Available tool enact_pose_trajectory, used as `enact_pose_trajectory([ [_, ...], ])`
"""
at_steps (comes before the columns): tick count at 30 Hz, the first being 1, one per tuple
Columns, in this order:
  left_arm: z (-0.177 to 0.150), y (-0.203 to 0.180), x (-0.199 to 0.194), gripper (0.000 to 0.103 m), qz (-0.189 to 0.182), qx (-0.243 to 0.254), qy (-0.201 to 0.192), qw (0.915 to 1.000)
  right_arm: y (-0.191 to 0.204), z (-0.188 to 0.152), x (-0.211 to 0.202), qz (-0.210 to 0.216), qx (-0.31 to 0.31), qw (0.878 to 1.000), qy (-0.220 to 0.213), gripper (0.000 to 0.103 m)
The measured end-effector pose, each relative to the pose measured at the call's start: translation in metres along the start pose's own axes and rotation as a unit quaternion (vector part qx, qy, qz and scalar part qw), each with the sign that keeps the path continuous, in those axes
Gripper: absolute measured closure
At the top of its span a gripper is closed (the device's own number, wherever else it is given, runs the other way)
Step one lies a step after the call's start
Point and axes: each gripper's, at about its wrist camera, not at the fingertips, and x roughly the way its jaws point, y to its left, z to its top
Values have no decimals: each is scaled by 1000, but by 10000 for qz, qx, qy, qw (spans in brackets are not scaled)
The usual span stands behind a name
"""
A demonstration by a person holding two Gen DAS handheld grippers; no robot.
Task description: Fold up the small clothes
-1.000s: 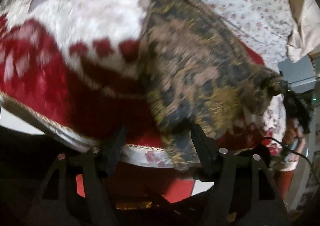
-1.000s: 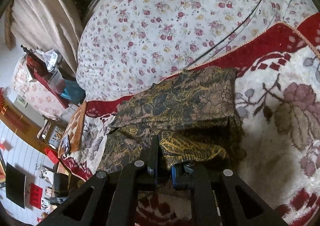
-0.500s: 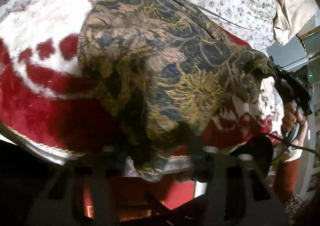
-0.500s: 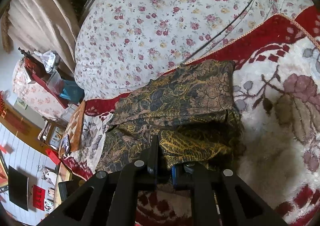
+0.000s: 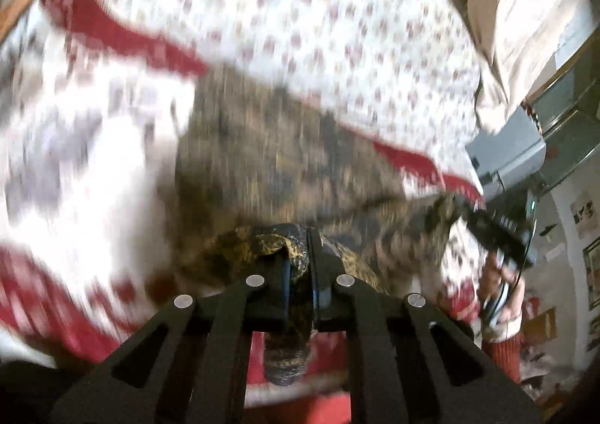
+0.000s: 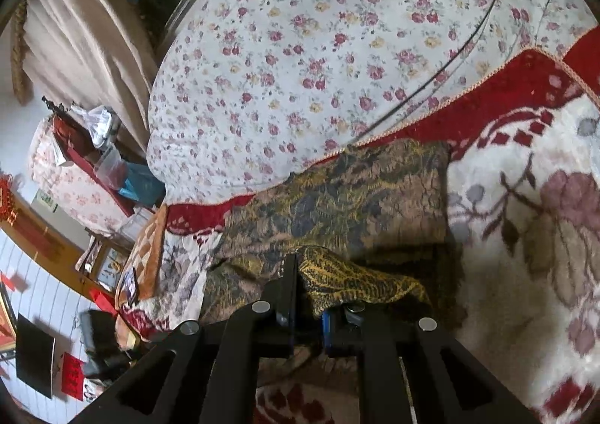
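Observation:
A dark brown and gold patterned garment [image 5: 277, 161] [image 6: 337, 199] lies on a red and white floral blanket [image 5: 93, 146] [image 6: 525, 236]. My left gripper [image 5: 300, 266] is shut on a bunched edge of the garment, which hangs down between its fingers. My right gripper [image 6: 305, 281] is shut on another near edge of the garment and holds a fold lifted over the flat part. In the blurred left wrist view the right gripper [image 5: 495, 232] shows at the right, pinching the garment's corner.
A white quilt with small red flowers [image 6: 337, 48] [image 5: 318, 30] covers the bed beyond the blanket. Beige curtains [image 6: 75, 30] and a cluttered side table [image 6: 86, 146] stand at the left. A grey box [image 5: 506, 150] sits past the bed's right edge.
My left gripper has closed on the garment's near edge and swung upward over the bed; the view is blurred. My right gripper has kept its grip and shifted slightly forward.

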Motion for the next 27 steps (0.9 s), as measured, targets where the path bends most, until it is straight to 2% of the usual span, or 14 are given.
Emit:
enact_pose_trajectory([
  [3, 49, 0, 6, 96, 159, 130, -405, 9990, -5, 22, 12, -7, 125, 9998, -170, 95],
  [5, 85, 3, 23, 96, 171, 106, -512, 9985, -13, 39, 22, -50, 258, 9991, -340, 95],
  [8, 129, 8, 57, 96, 403, 225, -578, 9973, -29, 63, 40, -165, 469, 9976, -491, 95],
  [11, 160, 27, 108, 96, 637, 64, -433, 9970, -56, 87, 71, -489, 637, 9957, -472, 95],
  [14, 177, 62, 162, 96, 465, -323, 36, 9984, -79, 102, 102, -726, 663, 9949, -223, 95],
  [16, 177, 79, 179, 88, 410, -495, 292, 9975, -92, 109, 119, -1027, 695, 9922, 133, 94],
  [18, 175, 92, 177, 58, 180, -612, 280, 9976, -96, 109, 115, -1018, 656, 9925, 168, 93],
  [19, 175, 94, 171, 52, 117, -663, 273, 9974, -94, 107, 107, -925, 610, 9938, 85, 91],
  [20, 175, 92, 165, 46, 84, -687, 288, 9972, -90, 104, 97, -868, 553, 9947, -27, 79],
  [21, 177, 90, 156, 46, 77, -640, 255, 9976, -87, 101, 89, -881, 524, 9947, -123, 55],
  [22, 177, 85, 145, 46, 98, -513, 192, 9984, -82, 95, 78, -894, 475, 9944, -296, 47],
  [23, 176, 79, 138, 46, 148, -365, 165, 9991, -77, 91, 71, -852, 388, 9948, -410, 44],
  [24, 174, 72, 132, 46, 192, -100, 301, 9993, -71, 85, 65, -731, 245, 9962, -406, 44],
  [27, 162, 48, 139, 46, -50, 637, 989, 9930, -51, 65, 77, -492, -224, 9983, 194, 45],
])
